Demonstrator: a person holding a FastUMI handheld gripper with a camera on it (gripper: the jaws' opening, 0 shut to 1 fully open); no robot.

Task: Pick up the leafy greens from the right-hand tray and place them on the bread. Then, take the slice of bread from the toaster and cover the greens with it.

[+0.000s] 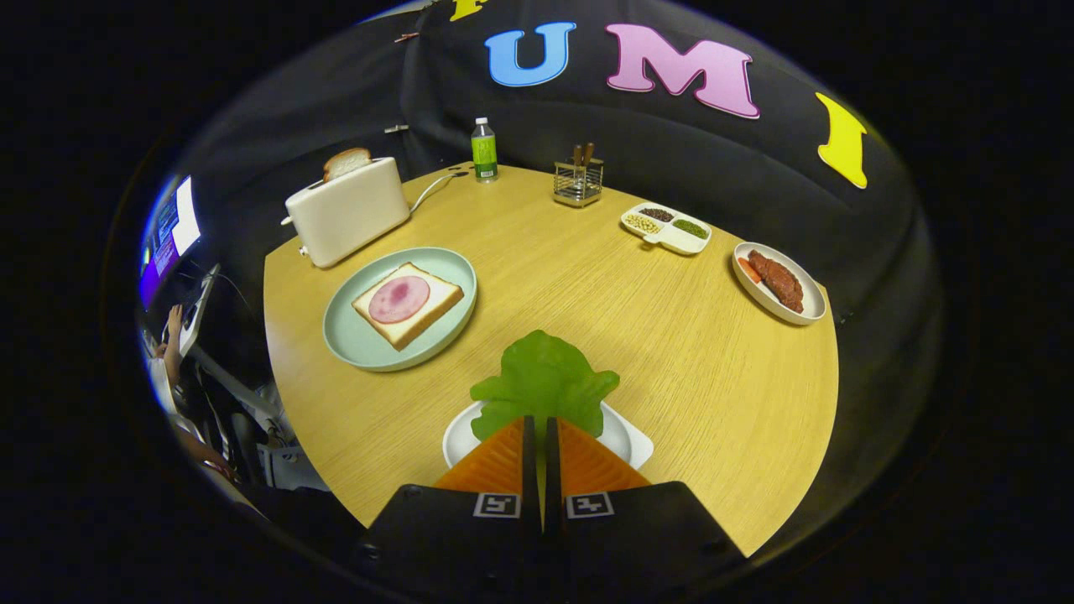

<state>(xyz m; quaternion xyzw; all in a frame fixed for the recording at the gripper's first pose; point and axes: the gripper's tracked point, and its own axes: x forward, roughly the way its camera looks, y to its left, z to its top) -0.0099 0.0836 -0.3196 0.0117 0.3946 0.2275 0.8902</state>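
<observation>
Pinching the stem end of the leafy greens [544, 377], the gripper [541, 419] is seen with its fingers drawn nearly together on the leaf, which is held above a small white tray [625, 440] near the front of the round wooden surface [587, 285]. Beyond the fingers and to the left, a slice of bread [408, 304] topped with a round of ham [399, 299] is laid on a pale green plate [352, 340]. Farther back, a second slice [346, 162] is lodged in a white toaster [348, 211]. A bottle [484, 151], a utensil holder [578, 181], a divided dish [666, 228] and a plate of meat [779, 283] are ranged along the far side.
</observation>
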